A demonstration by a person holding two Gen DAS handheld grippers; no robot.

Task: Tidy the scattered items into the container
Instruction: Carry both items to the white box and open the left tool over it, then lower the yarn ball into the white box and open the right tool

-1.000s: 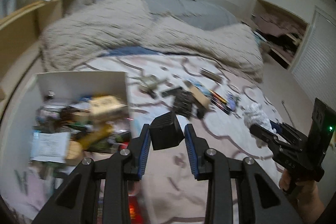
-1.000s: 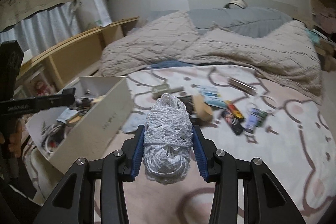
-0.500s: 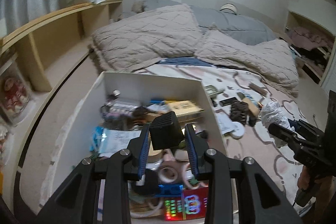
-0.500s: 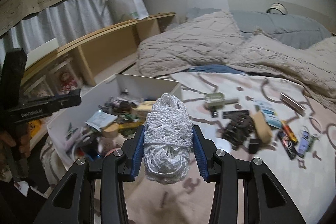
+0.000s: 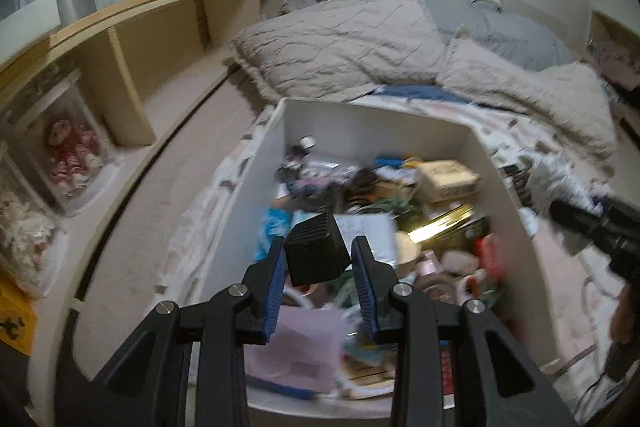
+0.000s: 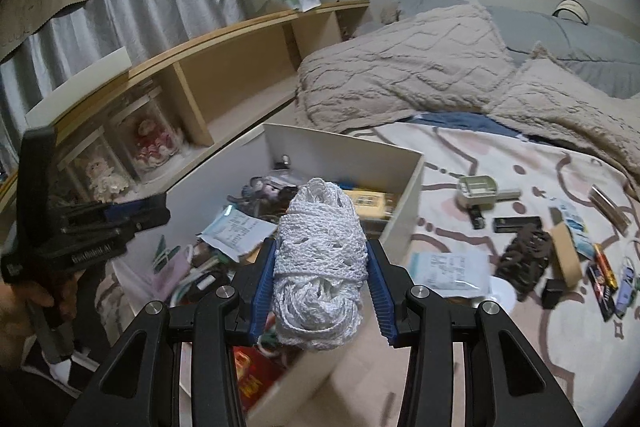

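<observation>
Bedroom clutter shrinks: we have swung the left gripper (image 5: 318, 263), pinching a small black ribbed cube (image 5: 314, 253), over the white open-topped cardboard box (image 5: 372, 125) at frame centre, ready to drop.

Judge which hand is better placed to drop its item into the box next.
Left. Its gripper holds the black block directly over the box; the right gripper with the white yarn looks nearer the box's wall.
</observation>
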